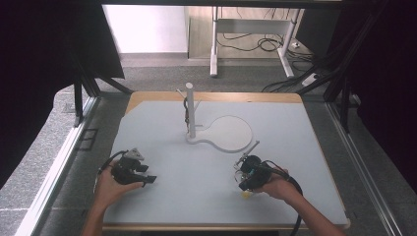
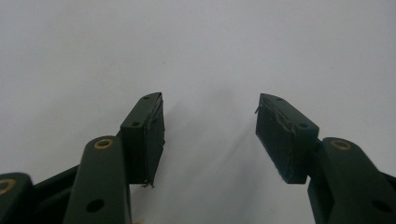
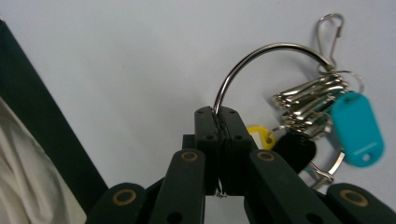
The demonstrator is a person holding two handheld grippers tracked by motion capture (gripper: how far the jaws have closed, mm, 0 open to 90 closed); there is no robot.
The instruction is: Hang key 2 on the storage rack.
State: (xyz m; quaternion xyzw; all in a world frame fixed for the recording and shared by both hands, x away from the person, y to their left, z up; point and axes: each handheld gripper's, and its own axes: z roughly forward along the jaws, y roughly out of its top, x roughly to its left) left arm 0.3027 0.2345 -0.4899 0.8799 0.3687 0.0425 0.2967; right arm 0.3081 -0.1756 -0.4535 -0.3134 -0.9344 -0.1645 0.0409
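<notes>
Surroundings: grey carpet floor around a table [image 1: 162, 196] with a pale grey top and a wooden edge; black curtains at both sides; a desk frame with loose cables on the floor at the far end.

Stand: white post [image 1: 191, 110] rising from a flat white base [image 1: 231, 133] with a round pad, at the far middle of the table; thin pegs stick out near the top of the post; something dark hangs against the post, too small to make out.

Left gripper [image 1: 150, 180]: held in the person's left hand [image 1: 109, 187] at the near left of the table; jaws apart, nothing between them; the left gripper view has bare table top under the two black pads [image 2: 150, 135].

Right gripper [image 3: 219, 122]: held in the person's right hand [image 1: 276, 187] at the near right of the table, well apart from the stand; jaws pressed together on the wire of a large metal ring [image 3: 261, 58]; pinch sits at one end of the ring's arc.

Key bunch [image 3: 310, 100]: hangs on the ring beside the jaws, on the right in the right gripper view; several silver keys fanned together; a teal tag [image 3: 357, 128]; a yellow tag [image 3: 261, 136] partly behind the jaw; a black key head [image 3: 295, 150]; a small snap hook [image 3: 329, 35] at the top; smaller split rings below; whether the bunch touches the table I cannot tell.

High view: a spot of yellow [image 1: 245, 195] shows just below the right gripper.
</notes>
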